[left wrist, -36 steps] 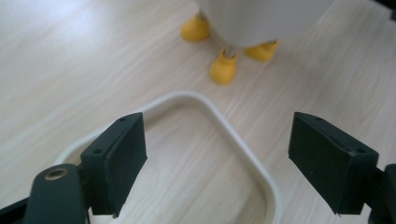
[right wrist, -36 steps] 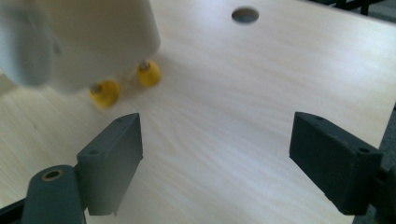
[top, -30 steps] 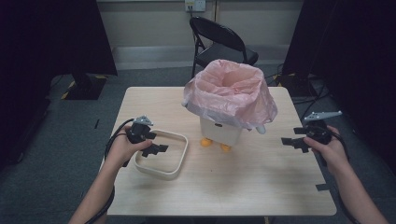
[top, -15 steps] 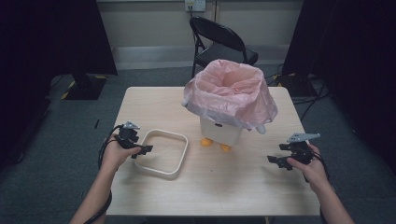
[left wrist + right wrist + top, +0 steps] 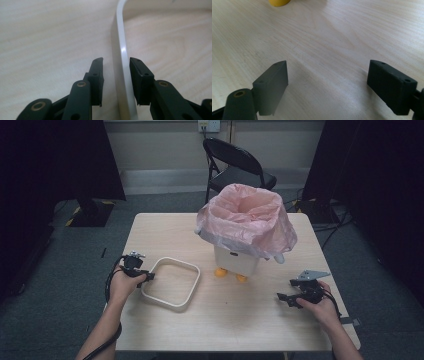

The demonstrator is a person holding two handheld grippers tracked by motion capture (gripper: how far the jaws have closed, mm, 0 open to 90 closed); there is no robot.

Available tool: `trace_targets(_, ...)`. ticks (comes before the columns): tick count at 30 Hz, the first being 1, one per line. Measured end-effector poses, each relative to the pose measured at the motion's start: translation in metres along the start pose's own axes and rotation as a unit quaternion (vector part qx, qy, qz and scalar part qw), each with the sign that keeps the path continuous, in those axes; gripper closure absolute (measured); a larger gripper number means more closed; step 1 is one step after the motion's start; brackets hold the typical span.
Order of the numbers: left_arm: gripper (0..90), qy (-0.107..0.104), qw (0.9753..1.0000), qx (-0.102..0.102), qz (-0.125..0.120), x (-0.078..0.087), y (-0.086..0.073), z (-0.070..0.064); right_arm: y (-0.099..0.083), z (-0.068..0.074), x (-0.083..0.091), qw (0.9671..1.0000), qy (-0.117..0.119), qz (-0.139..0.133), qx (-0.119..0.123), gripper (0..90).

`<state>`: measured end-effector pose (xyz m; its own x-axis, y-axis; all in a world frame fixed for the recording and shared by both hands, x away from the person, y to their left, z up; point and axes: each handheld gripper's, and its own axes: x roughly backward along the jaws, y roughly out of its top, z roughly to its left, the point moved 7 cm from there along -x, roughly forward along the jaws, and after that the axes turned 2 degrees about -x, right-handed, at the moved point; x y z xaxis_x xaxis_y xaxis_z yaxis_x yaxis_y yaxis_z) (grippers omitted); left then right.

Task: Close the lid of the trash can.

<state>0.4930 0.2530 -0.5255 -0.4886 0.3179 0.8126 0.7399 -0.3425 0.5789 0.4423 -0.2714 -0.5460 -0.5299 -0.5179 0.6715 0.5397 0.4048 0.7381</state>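
Left gripper view shows the left gripper [image 5: 116, 72] straddling the near rim of the white square frame [image 5: 120, 50], jaws narrow but not quite touching it, the frame lying flat at the bench's [image 5: 165, 227] eight o'clock, while the right gripper [image 5: 328, 85] hovers wide open over bare wood at four o'clock.

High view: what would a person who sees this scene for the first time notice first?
Most striking is the white bin with orange feet, standing at the middle of the table, its crumpled pink bag spilling over the rim. Next, the white square frame lying flat at front left: the left tongs straddle its edge. The right tongs rest open at front right.
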Motion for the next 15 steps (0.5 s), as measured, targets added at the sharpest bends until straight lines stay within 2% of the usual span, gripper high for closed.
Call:
trace_targets(1,73.4,0.000,1.0000,-0.004,0.002,0.000,0.002,-0.002,0.000,0.001,-0.001,1.0000,0.001,-0.001,0.002,15.8)
trace_targets(2,73.9,0.005,0.9999,-0.012,0.000,0.001,0.005,-0.002,0.000,0.002,-0.001,1.0000,0.000,0.000,0.002,16.0)
trace_targets(3,79.2,0.002,0.9999,-0.011,0.006,0.001,0.007,-0.005,0.000,0.002,-0.001,1.0000,-0.003,-0.001,0.005,16.1)
trace_targets(4,80.5,0.000,0.9999,-0.014,0.007,0.000,0.009,-0.005,0.000,0.002,-0.001,1.0000,-0.003,-0.001,0.007,16.2)
trace_targets(8,81.3,0.002,0.9998,-0.016,0.015,-0.004,0.011,-0.005,-0.001,0.003,-0.001,0.9998,-0.012,0.001,0.015,16.2)
trace_targets(9,80.7,0.005,0.9999,-0.010,0.014,-0.006,0.011,-0.005,-0.001,0.003,-0.001,0.9998,-0.012,0.001,0.014,16.1)
trace_targets(11,79.3,0.003,0.9997,-0.019,0.017,-0.010,0.010,-0.005,-0.001,0.003,-0.001,0.9998,-0.013,0.001,0.014,16.1)
trace_targets(12,80.7,0.004,0.9998,-0.004,0.018,-0.010,0.010,-0.005,-0.001,0.003,-0.001,0.9998,-0.013,0.001,0.014,16.2)
trace_targets(13,83.1,0.007,0.9997,-0.006,0.024,-0.009,0.010,-0.005,-0.001,0.003,-0.001,0.9998,-0.014,0.001,0.014,16.2)
trace_targets(14,84.2,0.005,0.9992,-0.024,0.033,-0.008,0.009,-0.006,-0.002,0.004,-0.001,0.9998,-0.015,0.001,0.013,16.3)
trace_targets(15,84.4,-0.005,0.9993,-0.018,0.033,-0.007,0.011,-0.008,-0.002,0.004,-0.001,0.9998,-0.016,0.001,0.013,16.3)
